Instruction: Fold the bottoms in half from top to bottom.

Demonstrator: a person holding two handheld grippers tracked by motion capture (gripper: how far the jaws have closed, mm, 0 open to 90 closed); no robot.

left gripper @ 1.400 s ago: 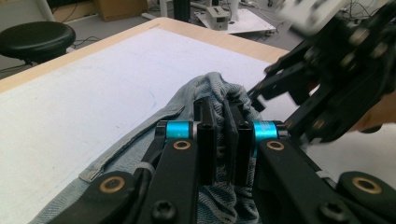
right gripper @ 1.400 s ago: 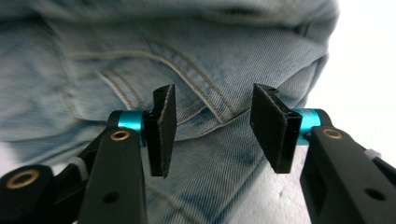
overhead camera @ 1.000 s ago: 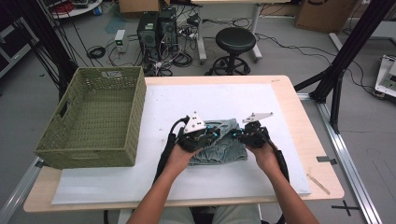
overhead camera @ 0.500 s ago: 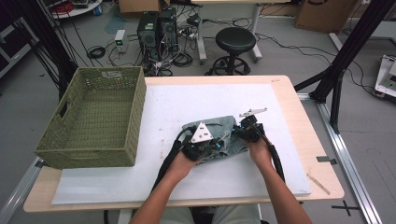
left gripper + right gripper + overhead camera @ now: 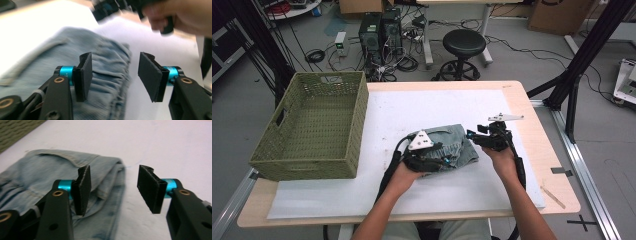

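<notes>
Denim, pale blue and folded into a compact bundle [image 5: 447,147], lay on the white-covered bench [image 5: 492,195], well right of the green woven basket [image 5: 314,125]. Both tools had just been opening: the left tool [image 5: 113,75] and the right tool [image 5: 112,191] stood apart, nothing between their pads. Regripping both sides of the fold together would probably keep it tidy.

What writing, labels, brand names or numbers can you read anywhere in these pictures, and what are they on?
No text can be read.
Folded denim garment: no readable tag or print, in the gripper views as well.
Green woven basket: a pale patch on its far rim, too small to read.
Cardboard boxes on the floor: markings too blurred to read.
Computer towers: any labels are too small.
Black cross taped on the floor: a mark, not a word.
</notes>
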